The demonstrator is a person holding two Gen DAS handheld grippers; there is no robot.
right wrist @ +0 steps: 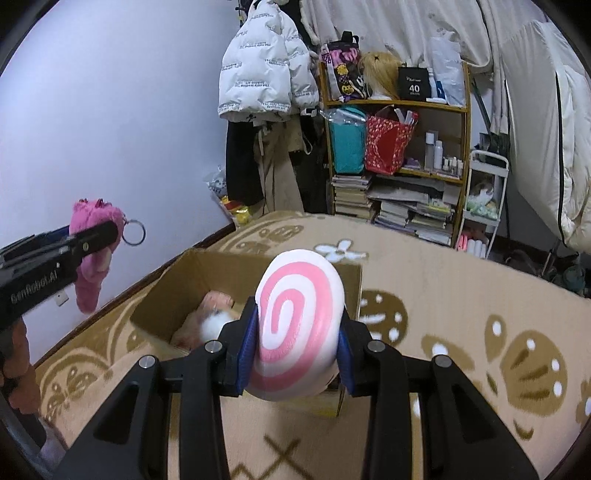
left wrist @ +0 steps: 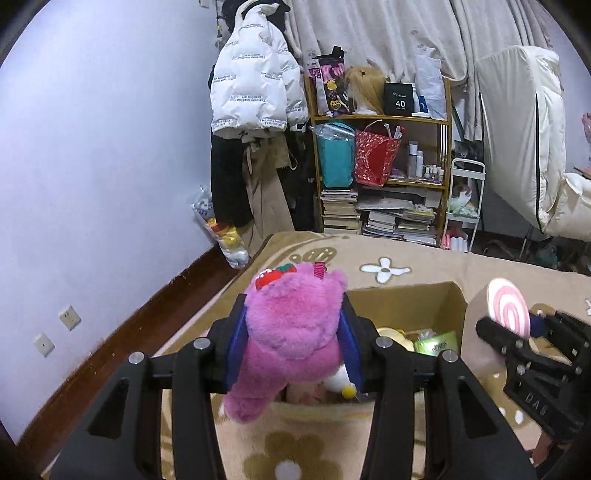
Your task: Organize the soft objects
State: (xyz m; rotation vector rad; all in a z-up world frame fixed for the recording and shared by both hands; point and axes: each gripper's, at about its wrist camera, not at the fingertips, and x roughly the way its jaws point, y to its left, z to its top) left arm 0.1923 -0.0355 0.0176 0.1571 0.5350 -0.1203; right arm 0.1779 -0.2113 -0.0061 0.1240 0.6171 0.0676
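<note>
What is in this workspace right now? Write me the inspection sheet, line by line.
Surface: beige patterned blanket.
Job's things: pink plush bear and swirl-patterned soft toy, both held up above an open cardboard box with more soft items inside.
Clutter: nothing loose seen on the blanket.
Grippers: left gripper jaws shut on the bear; right gripper jaws shut on the swirl toy.
Cables: nothing seen.
Surroundings: crowded wooden shelf, white puffer jacket, curtains.

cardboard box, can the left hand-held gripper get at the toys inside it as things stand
Probably not: the left hand-held gripper is already shut on a pink plush, though the cardboard box stands open below.
</note>
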